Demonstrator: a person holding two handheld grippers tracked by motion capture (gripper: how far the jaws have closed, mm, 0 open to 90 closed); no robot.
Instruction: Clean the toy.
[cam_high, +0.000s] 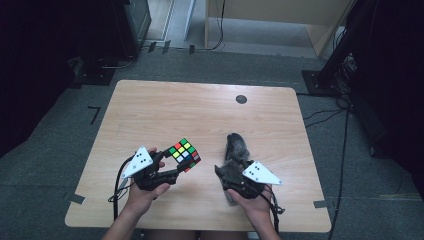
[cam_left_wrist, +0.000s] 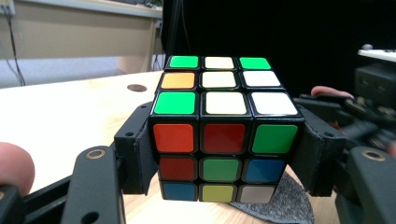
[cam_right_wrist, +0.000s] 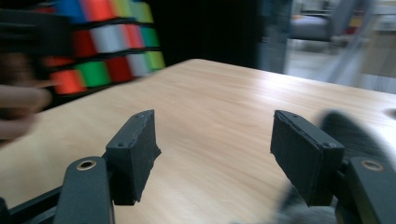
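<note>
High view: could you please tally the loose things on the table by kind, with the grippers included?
puzzle cube: 1
grey cloth: 1
grippers: 2 (left gripper, right gripper)
Total: 4

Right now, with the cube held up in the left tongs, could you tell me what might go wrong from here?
1. The puzzle cube is clamped only by its two sides in the left tongs; a turn could make it slip.
2. The open right tongs hover beside the grey cloth and could snag it.
</note>
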